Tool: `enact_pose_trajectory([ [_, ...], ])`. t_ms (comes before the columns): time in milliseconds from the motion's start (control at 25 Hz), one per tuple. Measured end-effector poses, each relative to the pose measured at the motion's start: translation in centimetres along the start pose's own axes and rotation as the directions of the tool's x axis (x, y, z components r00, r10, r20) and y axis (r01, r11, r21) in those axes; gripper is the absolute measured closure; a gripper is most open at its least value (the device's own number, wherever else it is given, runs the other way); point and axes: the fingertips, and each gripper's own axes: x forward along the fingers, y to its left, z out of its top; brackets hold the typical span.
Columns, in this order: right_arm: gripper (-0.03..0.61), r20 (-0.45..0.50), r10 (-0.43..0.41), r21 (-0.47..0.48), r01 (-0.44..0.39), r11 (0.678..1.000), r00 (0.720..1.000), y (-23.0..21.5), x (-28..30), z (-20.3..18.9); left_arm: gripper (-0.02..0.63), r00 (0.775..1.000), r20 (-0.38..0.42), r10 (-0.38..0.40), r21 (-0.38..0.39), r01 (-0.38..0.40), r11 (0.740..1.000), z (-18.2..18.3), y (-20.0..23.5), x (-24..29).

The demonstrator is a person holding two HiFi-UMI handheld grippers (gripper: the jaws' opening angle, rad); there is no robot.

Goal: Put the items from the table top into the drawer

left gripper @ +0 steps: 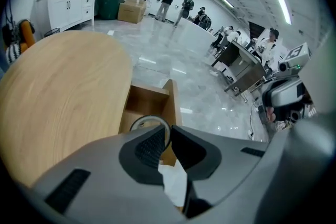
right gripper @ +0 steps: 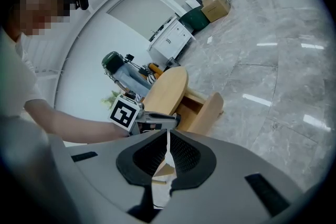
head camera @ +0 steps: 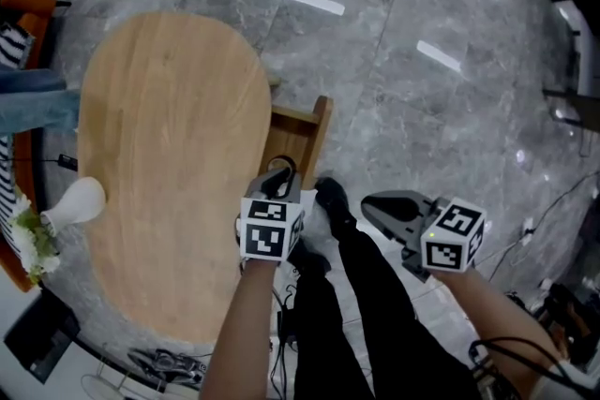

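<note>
An oval wooden table (head camera: 169,155) has an open wooden drawer (head camera: 298,138) pulled out from its right side. My left gripper (head camera: 279,171) hangs over the near end of the drawer, shut on a thin ring-shaped thing (left gripper: 144,122) with a pale rim. Only the ring's right edge sits between the pads, and the drawer (left gripper: 147,99) shows behind it. My right gripper (head camera: 370,204) hovers over the floor right of the drawer, apart from it. Its jaws (right gripper: 167,132) are shut with nothing in them, pointing at the drawer (right gripper: 202,107) and at the left gripper (right gripper: 157,120).
A white vase (head camera: 75,201) with greenery stands at the table's left edge. A blue sleeve (head camera: 33,103) reaches in at the far left. My black-trousered legs (head camera: 356,295) stand between the grippers. Cables (head camera: 525,361) lie on the grey floor. Far off are people and desks (left gripper: 236,55).
</note>
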Motion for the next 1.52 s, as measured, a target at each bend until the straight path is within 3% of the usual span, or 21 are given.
enact_pose_trajectory([
  [160,0.537,0.012,-0.006,0.014,0.005,1.000,1.000,-0.5,-0.1,0.4,0.571,1.000,0.024,0.009,-0.058,-0.008,0.998,0.9,0.7,0.2],
  [280,0.537,0.013,-0.002,0.014,0.002,1.000,1.000,-0.6,0.1,0.6,0.532,0.999,0.033,0.013,-0.094,-0.010,0.995,1.1,1.1,0.2],
  [560,0.537,-0.001,0.013,-0.021,-0.013,1.000,1.000,0.3,0.4,1.0,0.529,0.998,0.068,0.006,-0.142,0.003,0.990,0.7,0.5,-1.0],
  [920,0.537,-0.005,0.013,-0.090,-0.014,0.996,1.000,3.6,1.9,1.5,0.578,0.984,0.180,0.006,-0.198,0.031,0.980,-1.0,-0.1,-6.1],
  [1240,0.537,-0.011,-0.030,-0.152,0.028,0.988,0.999,11.5,1.5,0.5,0.612,0.954,0.298,-0.016,-0.220,0.085,0.972,-2.6,-2.8,-16.9],
  [1520,0.537,0.057,-0.031,-0.211,0.042,0.977,0.998,19.2,-1.5,3.7,0.614,0.913,0.409,0.004,-0.229,0.098,0.969,-1.5,-4.3,-28.4],
])
